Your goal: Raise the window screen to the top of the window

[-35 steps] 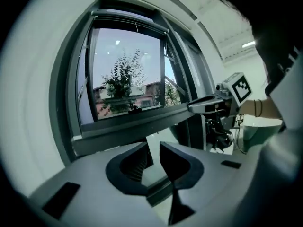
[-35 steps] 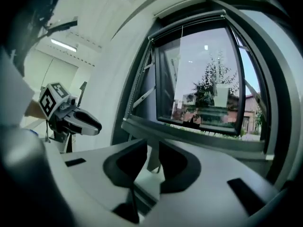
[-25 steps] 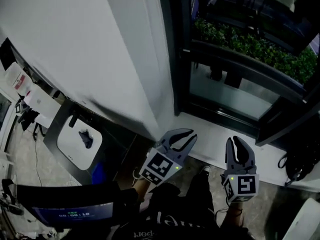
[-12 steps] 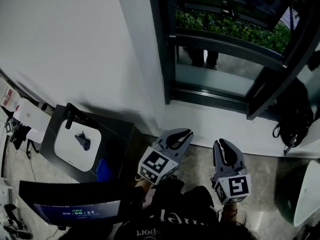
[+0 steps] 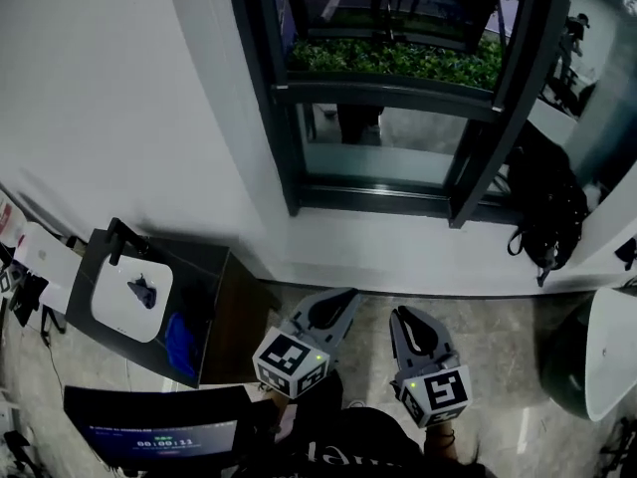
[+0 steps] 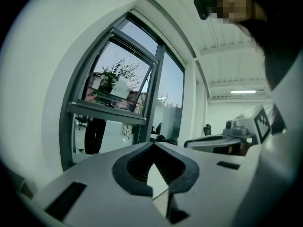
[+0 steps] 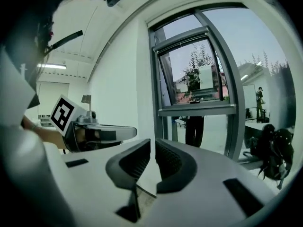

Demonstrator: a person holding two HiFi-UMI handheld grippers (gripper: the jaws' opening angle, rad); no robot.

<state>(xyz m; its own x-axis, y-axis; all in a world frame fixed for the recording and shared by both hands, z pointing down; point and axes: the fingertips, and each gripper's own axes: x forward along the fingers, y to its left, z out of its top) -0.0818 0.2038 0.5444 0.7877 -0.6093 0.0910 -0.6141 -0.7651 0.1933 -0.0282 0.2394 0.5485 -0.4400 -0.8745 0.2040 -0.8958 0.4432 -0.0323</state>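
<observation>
Head view, window [image 5: 383, 162]: dark frame set in the white wall [image 5: 129, 98], above a white sill [image 5: 398, 245]. The lower pane is glass with reflections, and a crossbar runs above it.
Head view, window screen: its mesh cannot be told from the glass, so its height in the frame cannot be told.
Head view, hedge [image 5: 398, 60]: green, outside beyond the crossbar.
Head view, black bag [image 5: 542, 212]: on the sill's right end, against the frame's right post.
Head view, left tongs [image 5: 346, 297]: low over the floor [image 5: 508, 337], pointing at the sill, well apart from the window.
Head view, right tongs [image 5: 399, 315]: just beside the left tongs, also well apart from the window.
Left gripper view, left tongs [image 6: 152, 144]: clenched, tips touching, nothing held.
Left gripper view, window: ahead and to the left. An upper sash [image 6: 120, 86] is tilted outward with a plant showing behind it.
Right gripper view, right tongs [image 7: 153, 143]: drawn together to a thin slit, nothing between them.
Right gripper view, window: ahead and upright, with the tilted sash above the crossbar and the black bag at the lower right.
</observation>
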